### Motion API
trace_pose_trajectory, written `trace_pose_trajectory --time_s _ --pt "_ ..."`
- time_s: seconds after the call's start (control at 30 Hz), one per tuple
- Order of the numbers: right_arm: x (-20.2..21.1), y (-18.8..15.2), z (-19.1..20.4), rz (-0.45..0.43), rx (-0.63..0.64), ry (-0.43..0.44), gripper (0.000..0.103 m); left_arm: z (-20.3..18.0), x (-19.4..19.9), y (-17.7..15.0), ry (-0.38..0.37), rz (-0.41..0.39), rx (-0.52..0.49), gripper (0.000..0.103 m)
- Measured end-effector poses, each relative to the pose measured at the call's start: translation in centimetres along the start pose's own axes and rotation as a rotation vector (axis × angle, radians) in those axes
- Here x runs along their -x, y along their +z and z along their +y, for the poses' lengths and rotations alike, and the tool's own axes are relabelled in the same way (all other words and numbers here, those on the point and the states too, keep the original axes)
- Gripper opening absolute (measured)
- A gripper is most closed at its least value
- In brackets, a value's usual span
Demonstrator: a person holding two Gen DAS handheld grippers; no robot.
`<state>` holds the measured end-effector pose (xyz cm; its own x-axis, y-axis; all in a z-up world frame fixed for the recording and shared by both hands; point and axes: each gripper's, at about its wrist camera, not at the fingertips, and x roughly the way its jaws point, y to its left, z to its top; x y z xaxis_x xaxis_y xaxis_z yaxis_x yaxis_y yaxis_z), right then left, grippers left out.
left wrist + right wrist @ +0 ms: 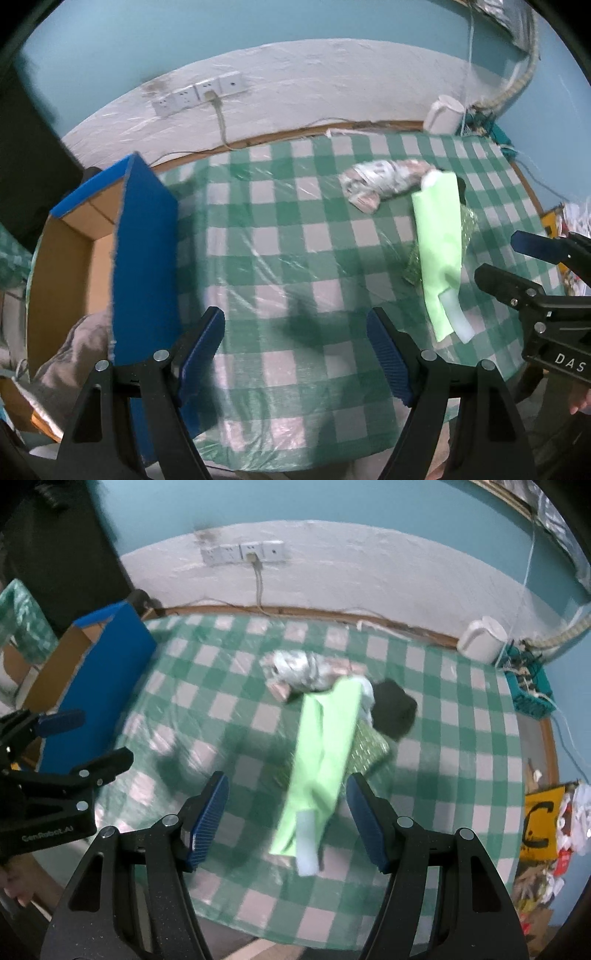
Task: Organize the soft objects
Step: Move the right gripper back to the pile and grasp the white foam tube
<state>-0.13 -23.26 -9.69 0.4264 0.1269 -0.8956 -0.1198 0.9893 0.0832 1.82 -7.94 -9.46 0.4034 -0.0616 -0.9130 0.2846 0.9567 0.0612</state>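
Your left gripper (pixel 295 354): fingers spread wide, nothing between, hanging over bare green-checked tablecloth (pixel 280 236). Your right gripper (pixel 286 814): fingers spread, near end of light green cloth (pixel 321 753) lying between them, pads not touching it. Green cloth runs near-to-far at table middle, draped over patterned green item (pixel 369 749). Far end meets grey-white printed bundle (pixel 299 670); black cloth (pixel 393 707) just right of it. Blue cardboard box (pixel 144 236) stands open at table's left edge. White kettle (pixel 482 638) at far right corner.
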Motion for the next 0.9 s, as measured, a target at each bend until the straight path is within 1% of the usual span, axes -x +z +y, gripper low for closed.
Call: trace_pose_trajectory --time_s 0.07,0.13,0.2,0.27,0.33,0.47,0.63,0.83,0.87,0.9 --pt "-0.8 -0.7 -0.6 0.023 -0.015 -0.01 0.068 -0.7 -0.8 -0.2 -0.002 0.018 -0.014 0.08" --pt "-1.7 -1.4 -1.1 0.051 -0.024 -0.018 0.066 -1.4 -1.9 -0.5 -0.02 0.049 -0.017 0.08" --pt "-2.7 -2.2 -1.6 0.086 -0.029 -0.017 0.061 -1.8 -2.8 -0.8 -0.028 0.071 -0.022 0.08" --pt "-3.5 -2.9 -1.8 0.115 -0.024 -0.014 0.059 -2.4 -3.7 -1.2 -0.02 0.091 -0.033 0.08" --pt "-4.1 -3.5 -1.9 0.134 -0.021 -0.016 0.058 -2.8 -4.3 -1.4 -0.016 0.107 -0.041 0.08" --pt "-5.2 -4.6 -2.2 0.173 -0.032 0.0 0.058 -3.4 -5.2 -1.7 -0.016 0.128 -0.054 0.08" --pt "-6.2 -5.4 -2.0 0.208 -0.018 -0.006 0.056 -3.9 -5.5 -1.8 -0.016 0.134 -0.067 0.08" --pt "-7.6 -5.7 -1.8 0.249 0.008 -0.009 0.043 -4.3 -6.0 -1.8 -0.019 0.146 -0.074 0.08" --pt "-7.9 -6.0 -1.7 0.261 0.012 -0.012 0.038 -4.3 -6.1 -1.7 -0.02 0.15 -0.073 0.08" --pt "-8.1 -6.1 -1.7 0.267 0.012 -0.016 0.036 -4.4 -6.2 -1.6 -0.021 0.153 -0.072 0.08"
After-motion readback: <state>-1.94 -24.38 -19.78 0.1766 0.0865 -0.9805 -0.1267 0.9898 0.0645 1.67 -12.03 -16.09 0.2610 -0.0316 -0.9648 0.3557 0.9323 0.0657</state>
